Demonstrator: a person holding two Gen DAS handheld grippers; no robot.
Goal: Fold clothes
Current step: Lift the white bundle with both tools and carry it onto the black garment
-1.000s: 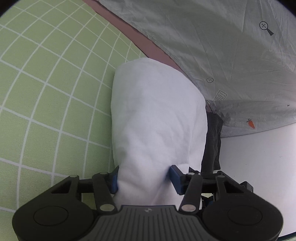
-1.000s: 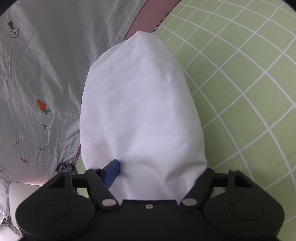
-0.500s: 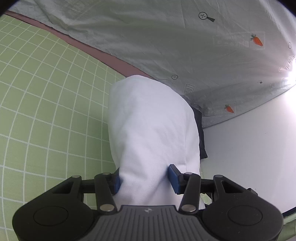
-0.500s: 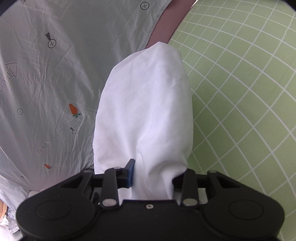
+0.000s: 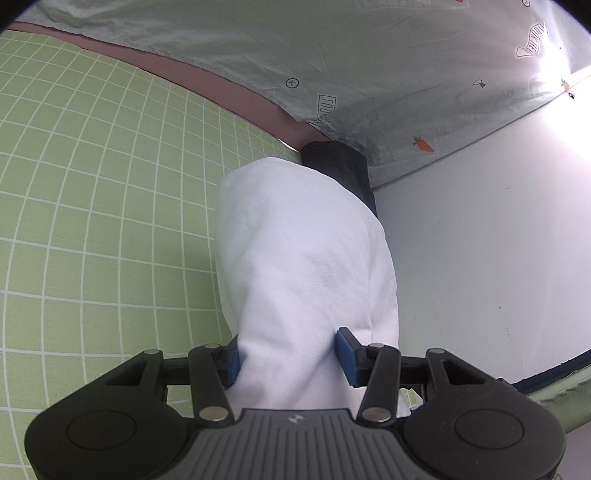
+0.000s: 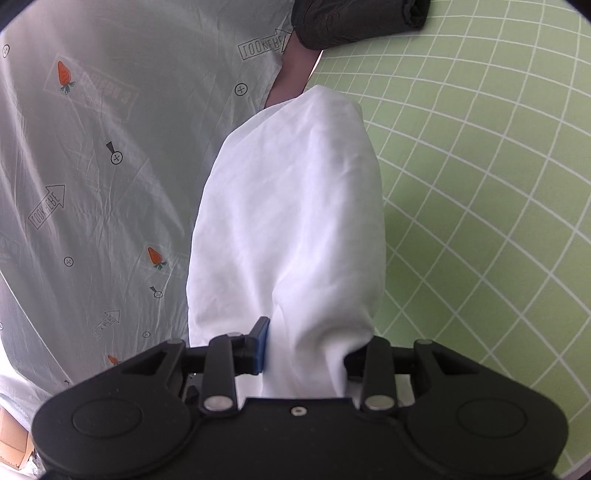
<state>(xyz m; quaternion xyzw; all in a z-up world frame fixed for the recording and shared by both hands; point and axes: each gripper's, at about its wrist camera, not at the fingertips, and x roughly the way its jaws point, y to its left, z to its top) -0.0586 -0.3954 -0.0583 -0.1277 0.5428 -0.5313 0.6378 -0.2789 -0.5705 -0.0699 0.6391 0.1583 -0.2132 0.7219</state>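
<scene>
A white garment [image 5: 303,266] hangs forward from my left gripper [image 5: 290,354], which is shut on its edge between the blue pads. The same white garment [image 6: 291,229] also hangs from my right gripper [image 6: 303,350], shut on another part of its edge. The cloth drapes over the green grid mat [image 5: 92,221] and hides most of both fingers. A folded dark garment [image 5: 340,166] lies on the mat just beyond the white one; it also shows at the top of the right wrist view [image 6: 354,22].
A pale grey sheet with carrot prints [image 6: 92,147] lies alongside the mat, with a strip of pink surface [image 5: 221,99] between them. A white surface [image 5: 480,240] is at the right in the left wrist view.
Both grippers have lifted and carried the white garment along the mat. The folded dark garment has come into view beyond it. The jaws stay shut on the cloth.
</scene>
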